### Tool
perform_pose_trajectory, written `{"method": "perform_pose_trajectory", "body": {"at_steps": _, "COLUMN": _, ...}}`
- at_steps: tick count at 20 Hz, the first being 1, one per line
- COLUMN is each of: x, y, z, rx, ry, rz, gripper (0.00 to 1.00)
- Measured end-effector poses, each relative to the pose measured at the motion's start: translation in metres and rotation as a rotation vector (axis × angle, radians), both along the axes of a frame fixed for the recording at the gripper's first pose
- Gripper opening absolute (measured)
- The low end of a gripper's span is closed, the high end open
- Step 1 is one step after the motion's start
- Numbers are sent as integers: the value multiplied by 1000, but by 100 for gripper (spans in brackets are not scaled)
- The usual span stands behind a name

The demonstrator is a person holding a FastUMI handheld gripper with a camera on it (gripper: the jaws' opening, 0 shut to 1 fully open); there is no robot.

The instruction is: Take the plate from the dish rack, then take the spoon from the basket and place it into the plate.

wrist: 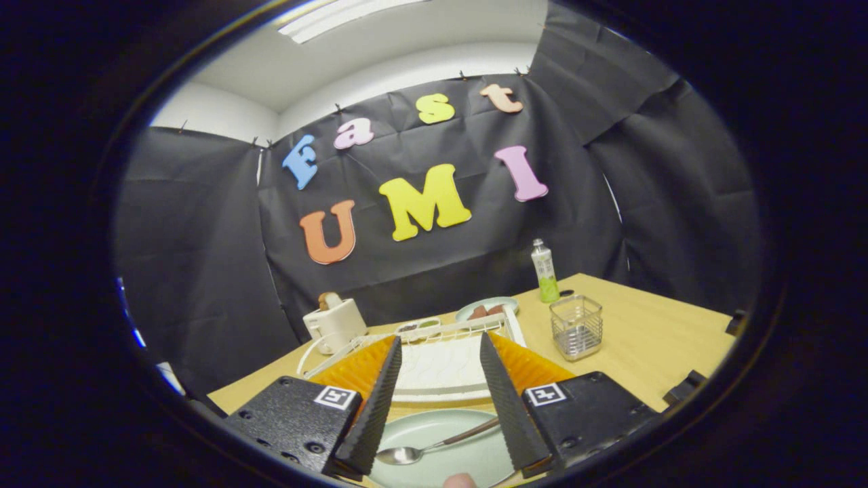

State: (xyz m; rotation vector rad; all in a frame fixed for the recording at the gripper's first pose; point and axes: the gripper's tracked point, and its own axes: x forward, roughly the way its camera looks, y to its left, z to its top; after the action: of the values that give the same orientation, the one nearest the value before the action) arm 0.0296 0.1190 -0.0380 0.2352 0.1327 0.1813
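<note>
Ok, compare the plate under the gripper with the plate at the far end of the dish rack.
The near plate lies below the open gripper and holds a spoon; the far plate sits beyond the dish rack and carries brownish pieces of what looks like food. The near plate is mostly plain to see, while the far plate is partly hidden behind the rack's rim. Both look pale green, round, and flat on the table.

Wooden table [651, 339], plate [441, 451], rack [441, 366], basket [576, 327]
</note>
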Motion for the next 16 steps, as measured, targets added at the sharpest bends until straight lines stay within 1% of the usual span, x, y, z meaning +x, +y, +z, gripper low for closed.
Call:
{"method": "perform_pose_trajectory", "body": {"at_steps": 2, "x": 1, "y": 0, "z": 10, "rx": -56, "ry": -20, "rz": 7, "gripper": 83}}
{"method": "perform_pose_trajectory", "body": {"at_steps": 6, "x": 1, "y": -7, "z": 46, "rx": -144, "ry": -79, "rz": 1, "gripper": 94}}
{"method": "perform_pose_trajectory", "body": {"at_steps": 7, "x": 0, "y": -14, "z": 56, "rx": -175, "ry": -105, "rz": -17, "gripper": 97}}
{"method": "perform_pose_trajectory", "body": {"at_steps": 9, "x": -4, "y": -20, "z": 76, "rx": -191, "ry": -156, "rz": -54, "gripper": 99}}
{"method": "perform_pose_trajectory", "body": {"at_steps": 12, "x": -15, "y": -28, "z": 100, "rx": -213, "ry": -227, "rz": -104, "gripper": 100}}
{"method": "perform_pose_trajectory", "body": {"at_steps": 14, "x": -24, "y": -26, "z": 105, "rx": -231, "ry": -254, "rz": -110, "gripper": 100}}
{"method": "perform_pose_trajectory", "body": {"at_steps": 16, "x": -32, "y": -18, "z": 99, "rx": -238, "ry": -246, "rz": -93, "gripper": 100}}
